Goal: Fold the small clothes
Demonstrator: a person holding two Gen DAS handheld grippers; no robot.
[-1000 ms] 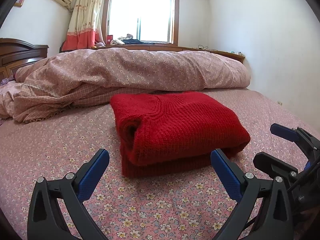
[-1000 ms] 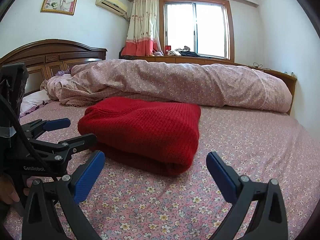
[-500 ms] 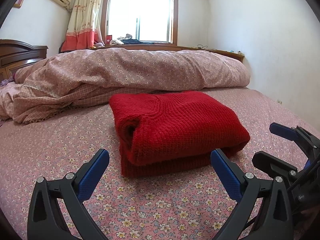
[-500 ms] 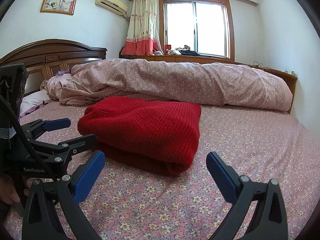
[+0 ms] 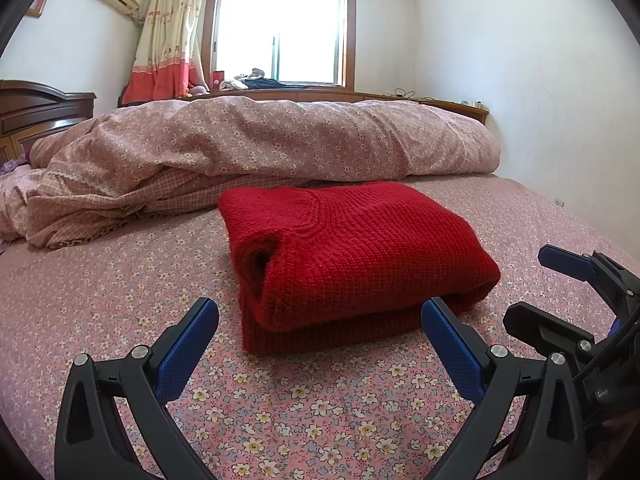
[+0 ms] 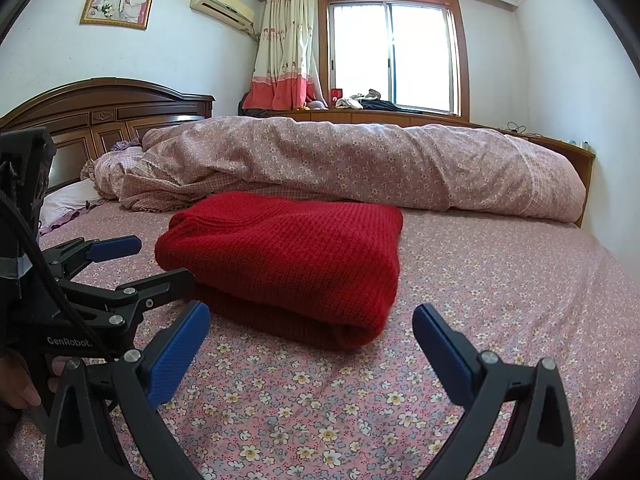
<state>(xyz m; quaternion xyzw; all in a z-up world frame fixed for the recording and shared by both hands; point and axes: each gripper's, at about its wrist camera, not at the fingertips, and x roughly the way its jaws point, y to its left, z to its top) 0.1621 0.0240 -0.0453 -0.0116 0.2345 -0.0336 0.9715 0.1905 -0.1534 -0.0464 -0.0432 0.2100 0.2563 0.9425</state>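
1. The folded red knitted sweater (image 5: 352, 260) lies flat as a thick bundle mid-bed on the pink floral bedsheet (image 5: 120, 304), just in front of the rolled pink floral quilt (image 5: 280, 136) along the far edge.
2. The left gripper (image 5: 320, 344) hovers low before the sweater's near edge, blue-padded fingers (image 5: 186, 350) spread wide, holding nothing.
3. The right gripper (image 6: 310, 344) sits alongside, its fingers (image 6: 442, 354) equally wide apart and empty.

Both grippers are showing black frames: the left gripper (image 5: 320, 320) and right gripper (image 6: 312, 324) are wearing blue pads (image 6: 176, 354), silver screws (image 5: 499, 351), black cables (image 6: 44, 264) and white "GenRobot" lettering (image 6: 69, 341).
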